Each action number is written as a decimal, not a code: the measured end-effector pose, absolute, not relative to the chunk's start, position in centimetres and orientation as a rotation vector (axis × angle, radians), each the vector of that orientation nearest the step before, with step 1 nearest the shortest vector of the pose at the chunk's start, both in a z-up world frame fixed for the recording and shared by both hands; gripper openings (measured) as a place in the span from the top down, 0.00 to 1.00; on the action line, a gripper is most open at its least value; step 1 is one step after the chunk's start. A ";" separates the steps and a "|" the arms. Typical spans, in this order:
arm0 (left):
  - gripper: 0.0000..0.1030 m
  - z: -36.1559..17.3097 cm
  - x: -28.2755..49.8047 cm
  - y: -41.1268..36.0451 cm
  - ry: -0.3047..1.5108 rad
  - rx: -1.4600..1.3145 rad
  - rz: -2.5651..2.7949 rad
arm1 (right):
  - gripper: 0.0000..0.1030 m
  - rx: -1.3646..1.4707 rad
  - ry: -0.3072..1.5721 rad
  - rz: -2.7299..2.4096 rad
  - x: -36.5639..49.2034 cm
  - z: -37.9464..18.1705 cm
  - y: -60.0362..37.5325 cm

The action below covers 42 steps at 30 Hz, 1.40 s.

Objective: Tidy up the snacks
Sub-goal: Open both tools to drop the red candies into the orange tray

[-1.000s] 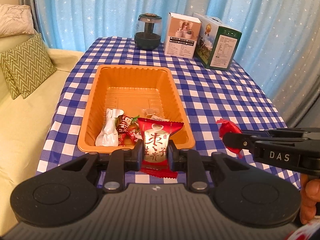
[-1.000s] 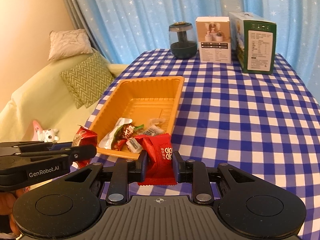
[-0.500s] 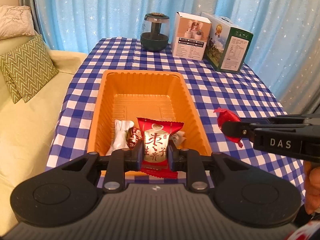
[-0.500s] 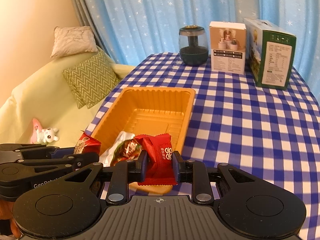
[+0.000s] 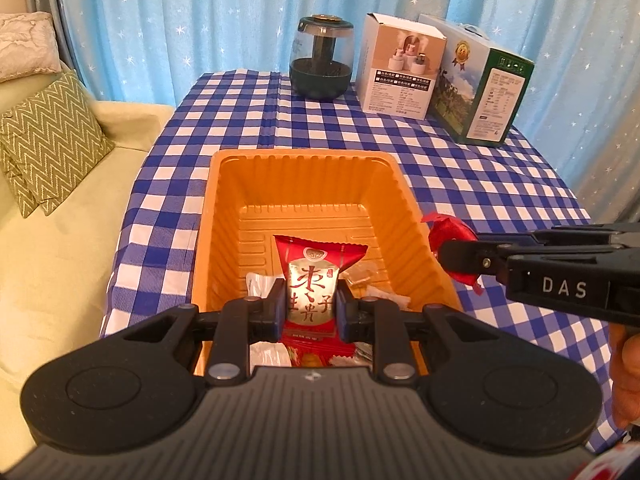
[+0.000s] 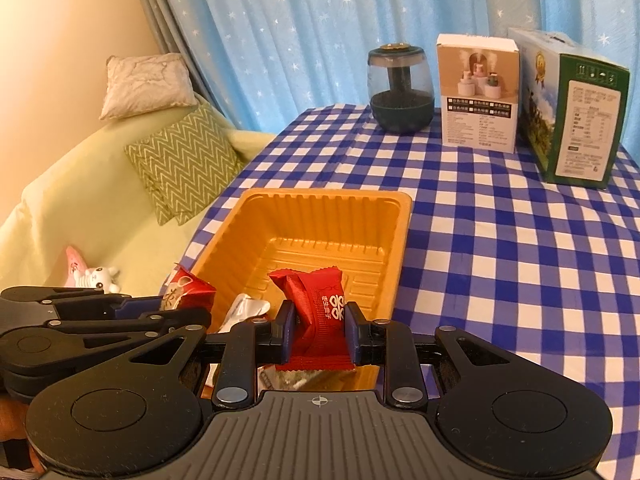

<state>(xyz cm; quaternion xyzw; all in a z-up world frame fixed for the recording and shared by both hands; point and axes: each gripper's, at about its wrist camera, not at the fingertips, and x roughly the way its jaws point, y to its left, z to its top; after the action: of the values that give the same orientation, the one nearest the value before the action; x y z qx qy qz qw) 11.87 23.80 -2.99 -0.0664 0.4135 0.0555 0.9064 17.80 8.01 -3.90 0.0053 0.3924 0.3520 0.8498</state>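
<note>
An orange plastic tray (image 5: pixel 228 216) (image 6: pixel 400 232) lies on the blue checked tablecloth. My left gripper (image 5: pixel 311 308) is shut on a red and white snack packet (image 5: pixel 314 276), held upright over the tray's near end. My right gripper (image 6: pixel 318 330) is shut on a plain red snack packet (image 6: pixel 320 312), also over the tray's near part. Several wrapped snacks (image 5: pixel 376 296) lie in the tray under the grippers, partly hidden. The right gripper (image 5: pixel 452 258) shows at the right of the left wrist view with its red packet (image 5: pixel 450 232). The left gripper (image 6: pixel 200 314) shows at the left of the right wrist view.
A dark green jar (image 5: pixel 322 62), a white box (image 5: pixel 398 72) and a green box (image 5: pixel 486 92) stand at the table's far end. A pale green sofa (image 5: pixel 60 248) with a zigzag cushion (image 5: pixel 48 136) runs along the left side. A small toy (image 6: pixel 94 278) lies on the sofa.
Both grippers have moved forward with their packets, from the tray's near edge to over its inside. The tray and the far boxes look larger and nearer.
</note>
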 end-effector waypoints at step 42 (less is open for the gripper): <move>0.69 -4.2 13.6 26.8 0.832 -0.165 0.156 | 0.74 0.076 0.863 0.740 21.7 -6.0 10.0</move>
<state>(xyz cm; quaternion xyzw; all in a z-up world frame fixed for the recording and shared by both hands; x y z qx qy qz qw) 13.64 26.85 -4.15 -0.0799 0.4032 0.0755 0.9085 21.72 9.97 -6.03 0.0361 0.4084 0.3505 0.8420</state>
